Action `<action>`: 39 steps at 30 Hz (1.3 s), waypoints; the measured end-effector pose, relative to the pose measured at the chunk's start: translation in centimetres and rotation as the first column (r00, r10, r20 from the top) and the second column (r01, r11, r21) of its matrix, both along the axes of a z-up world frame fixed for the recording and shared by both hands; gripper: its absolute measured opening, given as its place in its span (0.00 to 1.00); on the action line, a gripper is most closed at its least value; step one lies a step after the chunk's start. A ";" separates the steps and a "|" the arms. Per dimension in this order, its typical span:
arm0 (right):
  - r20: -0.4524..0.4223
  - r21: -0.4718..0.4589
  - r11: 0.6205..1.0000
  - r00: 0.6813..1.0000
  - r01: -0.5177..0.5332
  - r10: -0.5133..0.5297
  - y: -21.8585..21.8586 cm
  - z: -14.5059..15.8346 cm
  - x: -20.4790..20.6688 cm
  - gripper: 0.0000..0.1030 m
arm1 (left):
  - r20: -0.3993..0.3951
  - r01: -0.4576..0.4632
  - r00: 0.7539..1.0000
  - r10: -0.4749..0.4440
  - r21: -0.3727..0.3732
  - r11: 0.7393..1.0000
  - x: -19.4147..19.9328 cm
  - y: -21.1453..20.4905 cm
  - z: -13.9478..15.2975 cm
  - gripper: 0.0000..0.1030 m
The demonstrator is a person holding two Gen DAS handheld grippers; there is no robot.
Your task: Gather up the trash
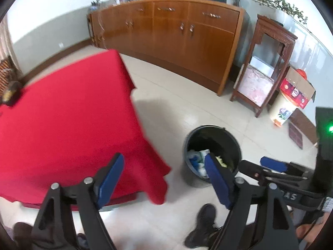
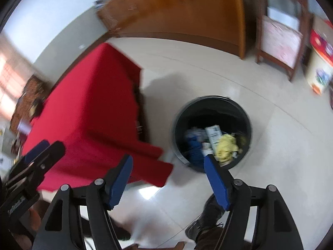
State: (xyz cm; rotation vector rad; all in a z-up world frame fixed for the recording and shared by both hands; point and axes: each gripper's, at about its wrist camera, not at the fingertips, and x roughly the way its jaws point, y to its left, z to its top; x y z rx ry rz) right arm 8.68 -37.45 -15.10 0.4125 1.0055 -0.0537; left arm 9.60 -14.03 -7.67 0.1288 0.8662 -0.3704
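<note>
Beside red-draped table (image 2: 89, 108), black bin (image 2: 247, 123) (trash inside), left tongs (image 1: 164, 179) and right tongs (image 2: 168, 179) spread wide, empty

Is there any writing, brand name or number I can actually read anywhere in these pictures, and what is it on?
"AS": white letters on the black body of the right gripper, seen from the left wrist; the rest of the word is hidden.
Red carton on the white container: printed labels, too small to read.
Cartons and wrappers in the black bin: print too blurred to read.
Left gripper body: pale marking, blurred, unreadable.
</note>
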 end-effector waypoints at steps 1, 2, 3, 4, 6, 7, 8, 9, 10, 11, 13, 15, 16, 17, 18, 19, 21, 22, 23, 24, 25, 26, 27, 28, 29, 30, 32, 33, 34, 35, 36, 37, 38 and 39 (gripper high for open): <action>0.012 -0.005 1.000 1.000 -0.029 0.029 1.2 0.8 -0.5 0.74 | 0.012 -0.013 1.000 0.013 0.009 1.000 -0.8 1.4 0.6 0.79; 0.026 -0.010 0.999 0.998 -0.053 0.053 2.4 1.6 -1.2 0.75 | 0.019 -0.028 0.999 0.027 0.014 1.000 -1.4 2.2 1.1 0.79; 0.042 -0.018 0.997 0.996 -0.076 0.077 3.8 2.6 -2.0 0.76 | 0.027 -0.040 0.999 0.040 0.015 0.999 -1.9 3.1 1.6 0.80; 0.053 -0.026 0.995 0.994 -0.096 0.097 4.8 3.3 -2.7 0.77 | 0.035 -0.055 0.998 0.054 0.011 0.998 -2.7 4.2 2.2 0.83; 0.076 -0.049 0.990 0.988 -0.134 0.138 7.1 5.0 -4.2 0.79 | 0.050 -0.087 0.995 0.086 0.013 0.996 -3.9 5.7 3.2 0.91; 0.085 -0.061 0.987 0.985 -0.146 0.150 7.9 5.6 -5.0 0.80 | 0.060 -0.107 0.992 0.107 0.011 0.994 -4.7 6.8 3.9 0.94; 0.095 -0.078 0.984 0.981 -0.159 0.166 9.0 6.5 -5.9 0.81 | 0.073 -0.122 0.990 0.122 0.007 0.992 -5.4 7.5 4.3 0.94; 0.105 -0.093 0.982 0.979 -0.165 0.174 9.8 7.3 -6.6 0.82 | 0.088 -0.136 0.987 0.135 0.003 0.991 -6.1 8.3 4.8 0.95; 0.114 -0.104 0.981 0.978 -0.166 0.177 10.3 7.8 -7.1 0.85 | 0.101 -0.148 0.984 0.147 0.005 0.989 -6.6 8.6 5.2 0.96; 0.129 -0.118 0.979 0.975 -0.168 0.183 10.9 8.6 -7.8 0.86 | 0.111 -0.163 0.981 0.160 0.010 0.987 -7.0 9.1 5.5 0.96; 0.165 -0.158 0.975 0.969 -0.156 0.181 12.4 10.4 -9.3 0.90 | 0.123 -0.189 0.975 0.186 0.011 0.982 -7.9 10.2 6.1 0.98; 0.195 -0.189 0.971 0.964 -0.144 0.181 13.6 11.9 -10.3 0.92 | 0.127 -0.219 0.968 0.217 0.001 0.976 -8.7 11.0 6.5 0.98; 0.209 -0.218 0.967 0.961 -0.132 0.179 14.3 12.7 -10.9 0.93 | 0.131 -0.235 0.963 0.234 -0.010 0.972 -9.0 11.2 6.7 0.98; 0.219 -0.239 0.963 0.960 -0.122 0.176 14.7 13.3 -11.2 0.93 | 0.136 -0.247 0.959 0.249 -0.031 0.969 -9.4 11.6 7.0 0.98; 0.236 -0.269 0.957 0.957 -0.106 0.172 15.3 14.0 -11.8 0.93 | 0.144 -0.253 0.956 0.257 -0.041 0.966 -9.9 12.0 7.1 0.99; 0.254 -0.293 0.952 0.953 -0.086 0.165 15.9 14.5 -12.3 0.93 | 0.155 -0.262 0.952 0.265 -0.043 0.964 -10.2 12.2 7.2 0.99; 0.281 -0.309 0.950 0.950 -0.044 0.135 16.5 15.3 -13.0 0.93 | 0.179 -0.272 0.945 0.275 -0.039 0.961 -10.7 12.5 7.4 0.99; 0.291 -0.314 0.949 0.949 -0.024 0.120 16.7 15.6 -13.3 0.93 | 0.185 -0.277 0.942 0.280 -0.043 0.960 -10.9 12.5 7.5 0.99; 0.301 -0.330 0.944 0.948 -0.002 0.107 17.1 15.9 -13.7 0.93 | 0.196 -0.281 0.938 0.286 -0.054 0.958 -11.1 12.5 7.6 0.99; 0.304 -0.343 0.939 0.947 0.010 0.101 17.3 16.1 -13.9 0.93 | 0.202 -0.279 0.937 0.286 -0.065 0.958 -11.4 12.7 7.7 0.99; 0.309 -0.353 0.935 0.947 0.026 0.090 17.4 16.2 -14.2 0.93 | 0.207 -0.277 0.935 0.287 -0.076 0.958 -11.6 12.8 7.8 0.99; 0.316 -0.358 0.933 0.945 0.041 0.080 17.5 16.3 -14.5 0.93 | 0.216 -0.277 0.933 0.289 -0.087 0.957 -11.9 12.9 8.0 0.99; 0.320 -0.355 0.934 0.945 0.048 0.073 17.4 16.2 -14.8 0.93 | 0.222 -0.274 0.931 0.289 -0.094 0.957 -12.1 13.0 8.0 0.99; 0.314 -0.349 0.936 0.947 0.051 0.065 17.4 16.1 -15.0 0.93 | 0.226 -0.272 0.931 0.288 -0.100 0.957 -12.3 13.2 8.1 0.99; 0.309 -0.345 0.937 0.949 0.053 0.060 17.2 16.1 -15.0 0.93 | 0.226 -0.272 0.930 0.289 -0.105 0.957 -12.3 13.2 8.1 1.00; 0.303 -0.342 0.938 0.951 0.053 0.057 17.1 15.9 -15.0 0.93 | 0.223 -0.272 0.931 0.291 -0.110 0.956 -12.3 13.2 8.1 1.00; 0.293 -0.342 0.938 0.955 0.061 0.045 16.7 15.7 -15.0 0.93 | 0.208 -0.271 0.934 0.292 -0.126 0.954 -12.4 13.2 7.9 1.00; 0.293 -0.336 0.940 0.955 0.063 0.041 16.6 15.5 -14.9 0.93 | 0.200 -0.271 0.935 0.293 -0.130 0.954 -12.3 13.3 7.8 1.00; 0.293 -0.330 0.942 0.955 0.062 0.040 16.4 15.5 -14.9 0.93 | 0.196 -0.271 0.936 0.293 -0.131 0.954 -12.3 13.3 7.8 1.00; 0.296 -0.328 0.943 0.955 0.066 0.036 16.3 15.5 -14.9 0.93 | 0.194 -0.272 0.936 0.293 -0.131 0.954 -12.4 13.2 7.7 1.00; 0.300 -0.331 0.941 0.953 0.072 0.033 16.2 15.5 -14.9 0.93 | 0.191 -0.272 0.937 0.293 -0.129 0.954 -12.5 13.1 7.7 1.00; 0.301 -0.332 0.940 0.953 0.073 0.032 16.2 15.5 -14.8 0.93 | 0.189 -0.271 0.938 0.291 -0.128 0.954 -12.6 13.0 7.7 1.00; 0.302 -0.330 0.941 0.953 0.073 0.032 16.1 15.4 -14.8 0.93 | 0.189 -0.271 0.938 0.291 -0.126 0.954 -12.7 12.9 7.6 1.00; 0.302 -0.327 0.942 0.953 0.074 0.030 16.0 15.4 -14.8 0.93 | 0.189 -0.270 0.938 0.289 -0.124 0.955 -12.7 12.8 7.6 1.00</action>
